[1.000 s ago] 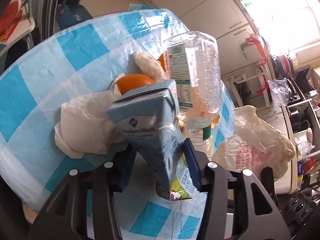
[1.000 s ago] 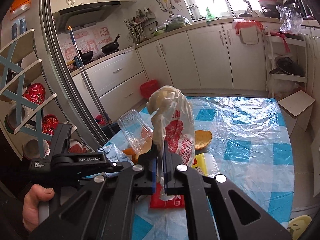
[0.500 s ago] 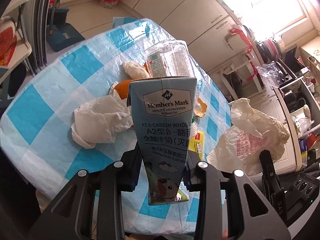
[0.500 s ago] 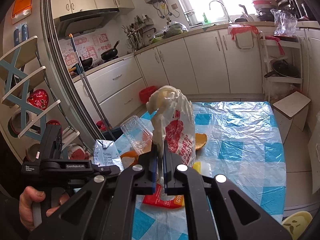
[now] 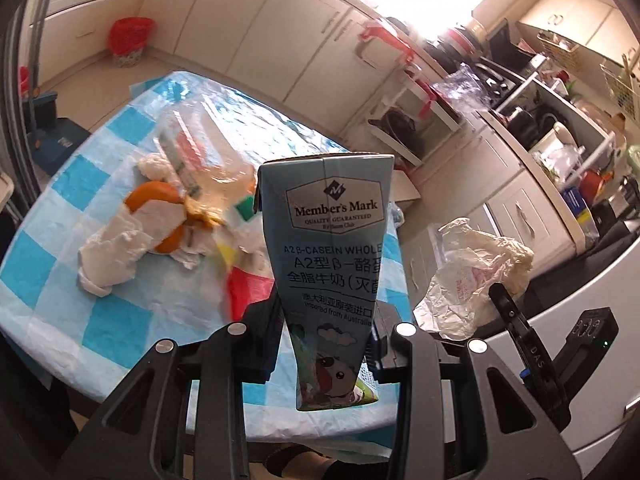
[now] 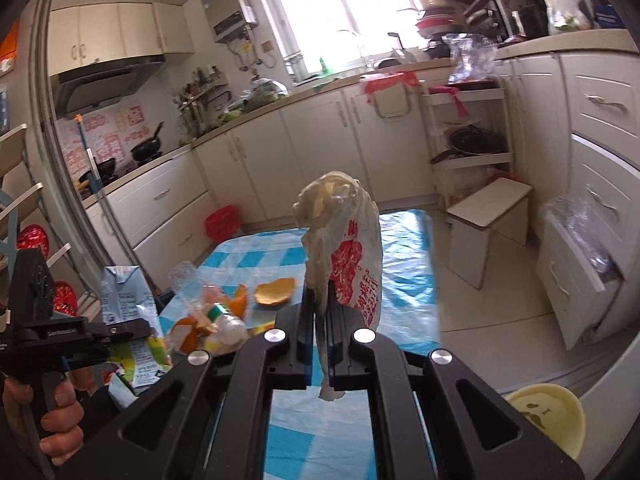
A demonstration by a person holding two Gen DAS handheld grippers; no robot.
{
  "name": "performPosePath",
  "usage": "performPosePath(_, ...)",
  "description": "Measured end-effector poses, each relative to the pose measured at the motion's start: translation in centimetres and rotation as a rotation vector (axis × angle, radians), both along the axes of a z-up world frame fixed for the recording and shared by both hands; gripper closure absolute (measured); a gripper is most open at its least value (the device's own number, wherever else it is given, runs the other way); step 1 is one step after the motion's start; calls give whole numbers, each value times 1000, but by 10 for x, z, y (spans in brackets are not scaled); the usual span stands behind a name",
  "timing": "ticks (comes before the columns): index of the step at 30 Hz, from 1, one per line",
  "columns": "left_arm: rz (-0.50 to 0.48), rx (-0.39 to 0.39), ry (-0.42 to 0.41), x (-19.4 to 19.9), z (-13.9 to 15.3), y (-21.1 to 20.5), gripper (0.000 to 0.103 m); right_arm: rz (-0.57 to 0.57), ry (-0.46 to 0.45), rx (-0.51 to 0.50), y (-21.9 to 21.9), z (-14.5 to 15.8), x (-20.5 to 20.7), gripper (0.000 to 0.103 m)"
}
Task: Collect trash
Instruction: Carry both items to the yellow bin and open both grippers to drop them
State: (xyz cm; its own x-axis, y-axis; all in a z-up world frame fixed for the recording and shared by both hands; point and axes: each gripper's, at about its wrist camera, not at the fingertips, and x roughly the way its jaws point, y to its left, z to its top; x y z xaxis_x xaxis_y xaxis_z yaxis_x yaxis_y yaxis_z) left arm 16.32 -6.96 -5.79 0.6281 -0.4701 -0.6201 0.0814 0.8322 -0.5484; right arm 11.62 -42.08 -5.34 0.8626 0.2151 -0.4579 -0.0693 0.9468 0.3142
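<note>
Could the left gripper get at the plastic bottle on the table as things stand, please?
Probably not: the left gripper is shut on the milk carton, so its jaws are full, though the plastic bottle lies unobstructed.

Checked table [image 5: 56, 272] under peels [image 5: 152, 196], tissues [image 5: 116, 252]

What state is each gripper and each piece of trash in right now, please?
left gripper: shut on the milk carton
milk carton: upright, lifted off the table
right gripper: shut on the plastic bag
plastic bag: crumpled, held up
plastic bottle: lying on its side
tissue: crumpled on the table
</note>
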Motion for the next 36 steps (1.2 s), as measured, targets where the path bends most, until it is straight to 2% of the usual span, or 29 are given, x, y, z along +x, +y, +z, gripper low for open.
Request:
performPosePath(3, -90, 0, -4, -3, 1, -34, 71, -144, 69, 10, -39, -17, -13, 97)
performPosePath(7, -187, 10, -14, -7, 5, -75, 71, -317, 247, 49, -81, -57, -16, 97)
performPosePath(11, -249, 29, -16, -9, 1, -107, 71, -436, 449, 82, -112, -104, -1, 97)
performPosePath(15, -297, 61, -16, -12, -4, -134, 71, -492, 623, 107, -125, -141, 24, 94)
performPosePath(16, -308, 69, -17, -13, -4, -141, 71, -504, 655, 105, -128, -147, 26, 90)
performPosePath(17, -317, 76, -18, -13, -3, -147, 71, -523, 682, 100, -131, -150, 27, 73)
performPosePath(19, -332, 87, -21, -13, -3, -154, 71, -563, 663, 122, -145, -145, 17, 56)
performPosePath(22, -350, 101, -26, -12, -5, -164, 71, -562, 579, 148, -147, -117, 5, 55)
performPosePath(24, -364, 111, -19, -10, -9, -172, 71, -541, 490, 121, -149, -90, -2, 47)
performPosePath(26, -379, 122, -16, -10, -14, -182, 71, -512, 374, 85, -150, -59, -12, 34)
performPosePath(29, -404, 135, -13, -10, -20, -198, 71, -497, 214, 28, -152, -26, -27, 23)
performPosePath(32, -421, 148, -17, -9, -23, -211, 71, -523, 140, 43, -159, -20, -41, 23)
performPosePath(36, -443, 165, -13, -8, -30, -226, 71, -539, 152, 145, -174, -30, -40, 23)
